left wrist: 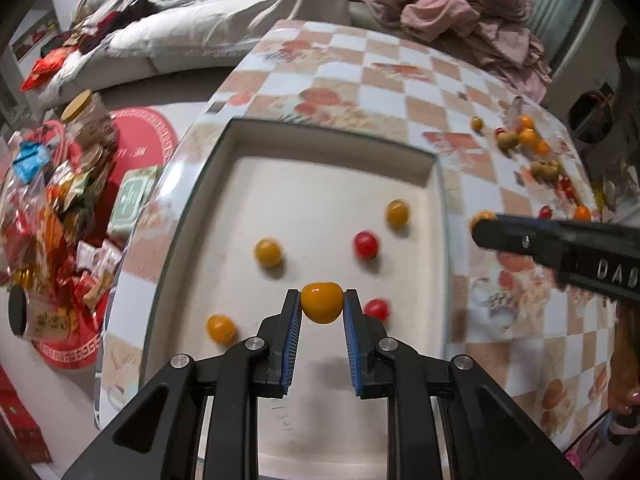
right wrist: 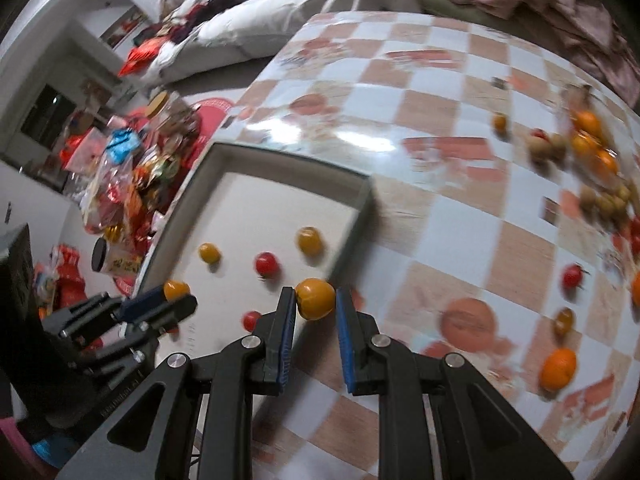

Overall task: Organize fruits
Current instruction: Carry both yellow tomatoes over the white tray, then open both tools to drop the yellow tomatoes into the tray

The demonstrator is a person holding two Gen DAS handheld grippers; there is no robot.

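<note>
My left gripper [left wrist: 321,307] is shut on a yellow-orange tomato [left wrist: 321,307] and holds it over the white tray [left wrist: 248,136]. Loose in the tray lie yellow tomatoes [left wrist: 268,252] and red ones [left wrist: 365,244]. My right gripper [right wrist: 315,299] is shut on another yellow-orange tomato [right wrist: 315,299], just right of the tray's rim [right wrist: 352,224]. In the right wrist view the left gripper [right wrist: 168,300] shows at the left with its tomato [right wrist: 176,289]. In the left wrist view the right gripper's finger [left wrist: 520,238] enters from the right.
A pile of small orange, red and brown fruits [left wrist: 532,152] lies on the checkered tablecloth [left wrist: 360,76] at the far right, with more scattered nearer [right wrist: 558,368]. Snack bags and a jar [left wrist: 86,120] lie on the floor left of the table. A sofa with clothes stands behind.
</note>
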